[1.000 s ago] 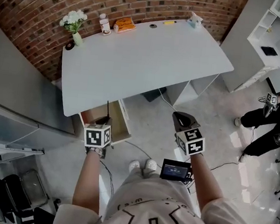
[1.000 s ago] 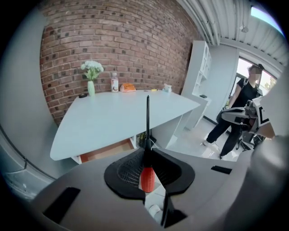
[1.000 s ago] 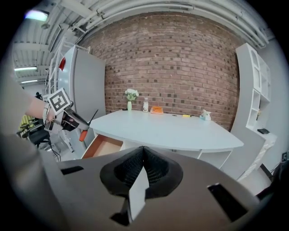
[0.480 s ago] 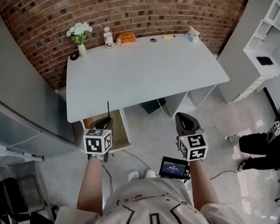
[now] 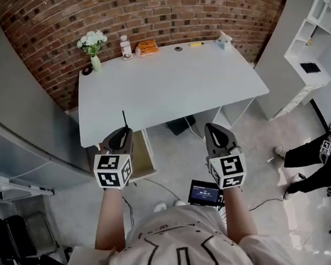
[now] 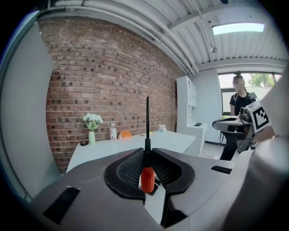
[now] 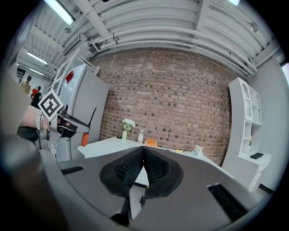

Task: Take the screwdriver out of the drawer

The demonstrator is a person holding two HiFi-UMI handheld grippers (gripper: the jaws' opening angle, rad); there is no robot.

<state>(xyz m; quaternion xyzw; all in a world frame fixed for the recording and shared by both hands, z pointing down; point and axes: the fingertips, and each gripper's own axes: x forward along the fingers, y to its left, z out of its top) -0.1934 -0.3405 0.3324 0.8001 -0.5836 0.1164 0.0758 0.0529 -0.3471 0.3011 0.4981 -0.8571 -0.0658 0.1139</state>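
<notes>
The screwdriver (image 6: 147, 173) has an orange-red handle and a thin black shaft (image 5: 123, 119) that points up. My left gripper (image 6: 147, 155) is shut on it, pads pressed on the black collar just above the handle. In the head view that gripper (image 5: 120, 137) hovers above the open wooden drawer (image 5: 141, 158) under the table's front left corner. The right gripper view shows the screwdriver (image 7: 85, 136) held out at the far left. My right gripper (image 7: 143, 152) is shut with nothing between its pads, and sits at the same height (image 5: 217, 134) in front of the table.
The white table (image 5: 176, 83) carries a vase of white flowers (image 5: 93, 44), a small bottle (image 5: 126, 47) and an orange pack (image 5: 147, 47) along its back edge by the brick wall. A white shelf unit (image 5: 312, 38) stands right. A person (image 5: 323, 157) stands at the far right. Cables lie on the floor.
Both grippers have risen and tipped up towards level. The screwdriver has come up out of the drawer with the left gripper, its shaft now over the table's front edge.
</notes>
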